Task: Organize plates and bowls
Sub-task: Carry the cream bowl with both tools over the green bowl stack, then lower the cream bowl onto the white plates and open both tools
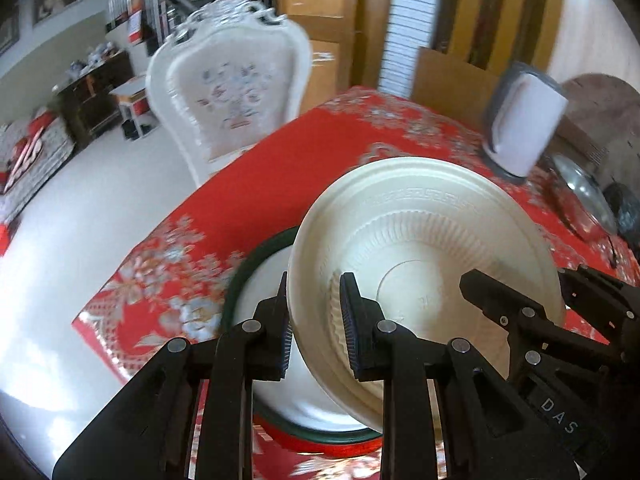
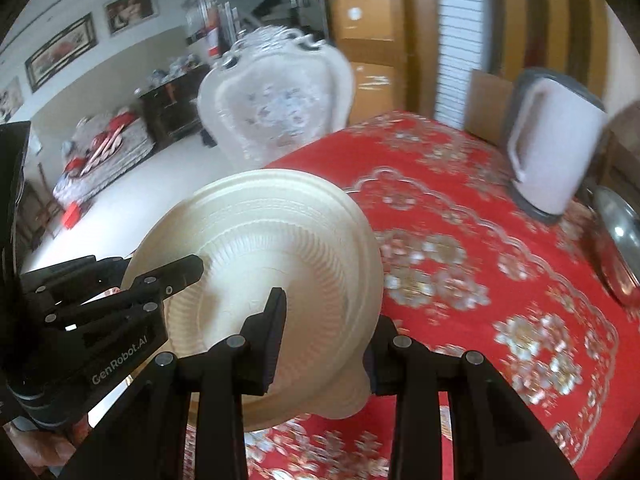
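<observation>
Both the left gripper [image 1: 316, 320] and right gripper [image 2: 326, 336] pinch opposite rims of a cream ribbed bowl [image 1: 424, 256], held tilted above a green-rimmed plate [image 1: 256, 276] near the red table's [image 1: 256, 184] corner; level it, then lower centred.

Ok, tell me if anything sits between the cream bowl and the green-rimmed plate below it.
Nothing visible does. The cream bowl is held by its rim in the left claw and right claw, directly above the green-rimmed plate. The plate's visible surface is bare; the bowl hides the rest.
</observation>
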A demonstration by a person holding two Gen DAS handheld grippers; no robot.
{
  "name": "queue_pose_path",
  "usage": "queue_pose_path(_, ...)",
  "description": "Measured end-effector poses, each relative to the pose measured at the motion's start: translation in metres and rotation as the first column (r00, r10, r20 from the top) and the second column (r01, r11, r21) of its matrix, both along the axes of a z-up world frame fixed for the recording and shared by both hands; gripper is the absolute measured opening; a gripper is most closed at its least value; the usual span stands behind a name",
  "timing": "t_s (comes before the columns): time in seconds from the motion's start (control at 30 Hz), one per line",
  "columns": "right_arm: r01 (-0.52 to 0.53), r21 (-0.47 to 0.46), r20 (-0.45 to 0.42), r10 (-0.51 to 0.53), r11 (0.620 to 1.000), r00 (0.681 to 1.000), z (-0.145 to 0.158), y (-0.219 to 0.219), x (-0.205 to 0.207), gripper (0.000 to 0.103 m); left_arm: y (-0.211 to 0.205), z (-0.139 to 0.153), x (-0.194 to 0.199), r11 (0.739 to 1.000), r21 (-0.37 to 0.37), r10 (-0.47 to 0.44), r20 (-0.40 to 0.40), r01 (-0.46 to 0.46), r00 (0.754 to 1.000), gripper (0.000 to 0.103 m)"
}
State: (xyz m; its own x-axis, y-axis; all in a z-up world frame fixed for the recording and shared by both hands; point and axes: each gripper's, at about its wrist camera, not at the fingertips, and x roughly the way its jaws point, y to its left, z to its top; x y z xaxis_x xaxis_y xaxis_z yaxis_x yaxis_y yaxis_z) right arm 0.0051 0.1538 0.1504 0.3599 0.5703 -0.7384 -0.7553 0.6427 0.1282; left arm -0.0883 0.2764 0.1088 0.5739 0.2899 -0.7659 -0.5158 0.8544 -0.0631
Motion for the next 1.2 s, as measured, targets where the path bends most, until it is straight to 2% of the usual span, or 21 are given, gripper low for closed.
queue_pose_path(0.13, -0.046, -0.031, 0.002, 0.046, 0.998, 0.999, -0.007, 0.027, -0.011, 0.035, 0.02, -0.011, -0.012, 0.999, -0.023, 0.039, -0.015, -0.039, 0.999, 0.021)
queue_pose_path(0.3, -0.069, -0.062, -0.011, 0.069, 0.996, 0.998, -0.018, 0.042, -0.014, 0.035, 0.027, -0.023, -0.014, 0.999, -0.036, 0.038, -0.038, -0.039, 0.999, 0.021)
queue_pose_path(0.47, -0.069, -0.079, -0.022, 0.068, 0.994, 0.997, -0.022, 0.045, -0.016, 0.035, 0.029, -0.033, -0.013, 0.998, -0.055, 0.033, -0.051, -0.035, 0.998, 0.021)
queue_pose_path(0.93, -0.073, -0.108, -0.02, 0.071, 0.991, 0.997, -0.027, 0.049, -0.022, 0.035, 0.027, -0.038, -0.012, 0.999, -0.026, 0.045, -0.06, -0.047, 0.997, 0.021)
queue_pose_path(1.2, -0.079, -0.109, -0.027, 0.076, 0.991, 0.997, -0.028, 0.049, -0.022, 0.039, 0.027, -0.04, -0.013, 0.998, -0.021, 0.052, -0.045, -0.053, 0.998, 0.022)
